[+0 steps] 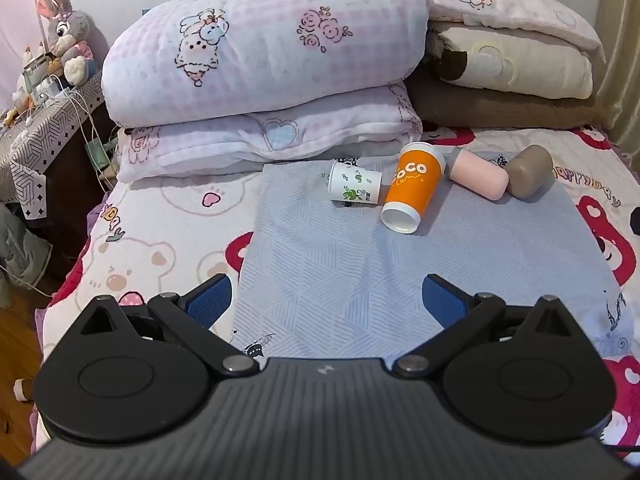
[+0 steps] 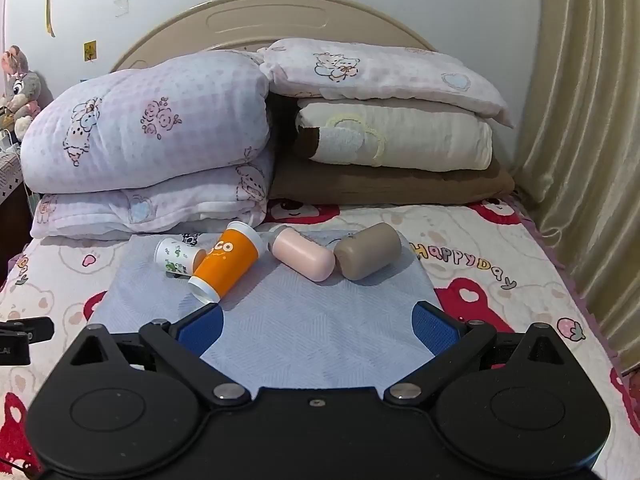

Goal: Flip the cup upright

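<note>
Several cups lie on their sides on a light blue cloth (image 1: 340,264) on the bed. A small white cup with green print (image 1: 354,187) (image 2: 178,258) lies at the left. An orange cup (image 1: 412,192) (image 2: 226,266) lies beside it. A pink cup (image 1: 478,178) (image 2: 304,258) and a brown cup (image 1: 528,176) (image 2: 368,250) lie to the right. My left gripper (image 1: 326,300) is open and empty, well short of the cups. My right gripper (image 2: 318,324) is open and empty, also short of them.
Folded quilts and pillows (image 1: 260,68) (image 2: 384,132) are stacked behind the cups against the headboard (image 2: 264,20). A bedside table (image 1: 44,116) with a plush rabbit (image 1: 66,34) and cables stands at the left. A curtain (image 2: 580,120) hangs at the right. The left gripper's body (image 2: 20,338) shows at the right wrist view's left edge.
</note>
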`<state>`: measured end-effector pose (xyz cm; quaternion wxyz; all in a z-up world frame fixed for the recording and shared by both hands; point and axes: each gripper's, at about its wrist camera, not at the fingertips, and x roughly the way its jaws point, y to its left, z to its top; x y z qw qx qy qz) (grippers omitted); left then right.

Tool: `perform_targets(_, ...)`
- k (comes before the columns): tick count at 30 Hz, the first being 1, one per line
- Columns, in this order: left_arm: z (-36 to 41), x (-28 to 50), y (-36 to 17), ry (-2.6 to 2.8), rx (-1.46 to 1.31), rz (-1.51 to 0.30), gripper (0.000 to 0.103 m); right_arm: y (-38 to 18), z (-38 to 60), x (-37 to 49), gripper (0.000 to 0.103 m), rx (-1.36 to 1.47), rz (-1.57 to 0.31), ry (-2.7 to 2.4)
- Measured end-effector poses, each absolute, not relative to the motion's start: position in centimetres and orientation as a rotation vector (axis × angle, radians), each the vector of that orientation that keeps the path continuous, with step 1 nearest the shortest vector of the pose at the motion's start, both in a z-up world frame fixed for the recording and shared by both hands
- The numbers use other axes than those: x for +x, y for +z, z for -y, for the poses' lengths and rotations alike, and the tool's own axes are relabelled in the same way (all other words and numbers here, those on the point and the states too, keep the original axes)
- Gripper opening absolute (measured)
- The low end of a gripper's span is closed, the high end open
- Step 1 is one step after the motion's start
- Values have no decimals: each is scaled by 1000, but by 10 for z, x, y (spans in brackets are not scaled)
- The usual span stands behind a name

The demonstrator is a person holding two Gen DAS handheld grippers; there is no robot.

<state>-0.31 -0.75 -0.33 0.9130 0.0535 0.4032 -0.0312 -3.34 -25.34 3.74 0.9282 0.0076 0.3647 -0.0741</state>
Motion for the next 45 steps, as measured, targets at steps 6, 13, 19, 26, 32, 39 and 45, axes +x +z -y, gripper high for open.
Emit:
perform_targets(6,3,-4,-2,-25,100,-808,103,36,257,-32,102,33,-753,-159)
perform_targets(13,3,-4,-2,-37,109,-781,103,38,262,-31,102,31,-738,-179)
perform_targets(19,3,-3,-4,-37,114,-776,103,40,266,-30,102,37,-737,-185)
perform_targets(26,5,-1,-5,-30,142,-780,103,40,267,-30,102,40,-734,-180)
perform_targets(32,8,-4,-3,-21,141,-782,103,39,264,-31,102,30,-738,-169)
perform_targets(39,6,-10,3,-23,137,-768,103,36,261,-30,102,24,-750,-152)
perform_targets(45,3,-12,2,-20,130,-775,103,37,260,-29,102,23,-752,-150)
